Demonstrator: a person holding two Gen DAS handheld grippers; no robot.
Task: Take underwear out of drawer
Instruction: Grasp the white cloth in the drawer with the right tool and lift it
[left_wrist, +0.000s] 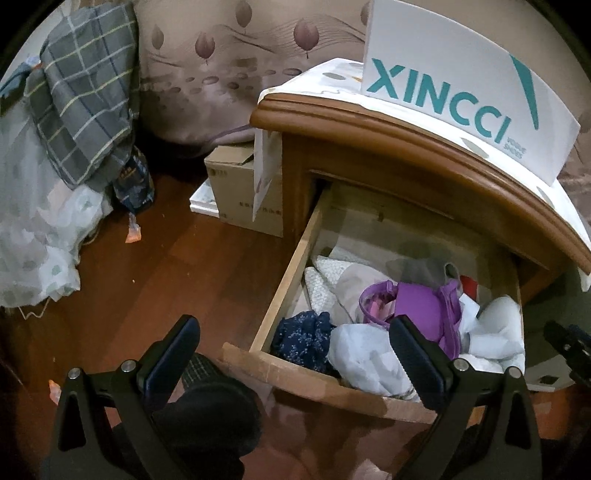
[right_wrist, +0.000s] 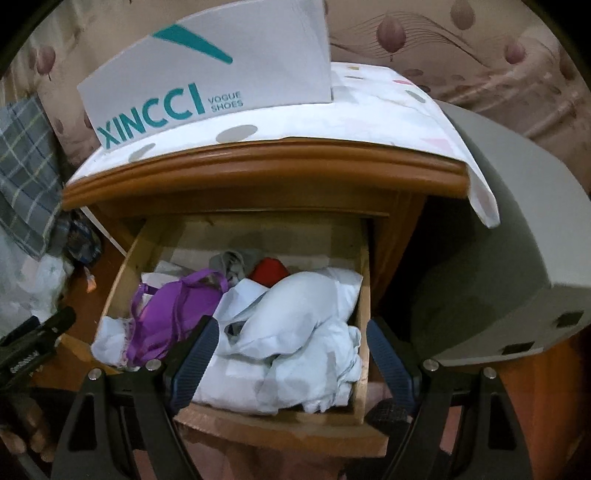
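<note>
The wooden nightstand's drawer (left_wrist: 284, 280) (right_wrist: 118, 280) stands pulled out and full of clothes. A purple bra (left_wrist: 424, 310) (right_wrist: 177, 310) lies in the middle, with pale blue-white garments (left_wrist: 369, 354) (right_wrist: 295, 325), a navy patterned piece (left_wrist: 303, 339), a grey piece (right_wrist: 232, 264) and a red piece (right_wrist: 267, 271). My left gripper (left_wrist: 295, 354) is open and empty, above the drawer's front left corner. My right gripper (right_wrist: 291, 354) is open and empty, its fingers (right_wrist: 195, 354) straddling the pale garments at the drawer's front right.
A white XINCCI shoe box (left_wrist: 454, 99) (right_wrist: 207, 70) sits on the nightstand top. A cardboard box (left_wrist: 236, 184) stands on the wood floor at the left, near a plaid cloth (left_wrist: 85, 103). A grey unit (right_wrist: 509, 258) stands right of the nightstand.
</note>
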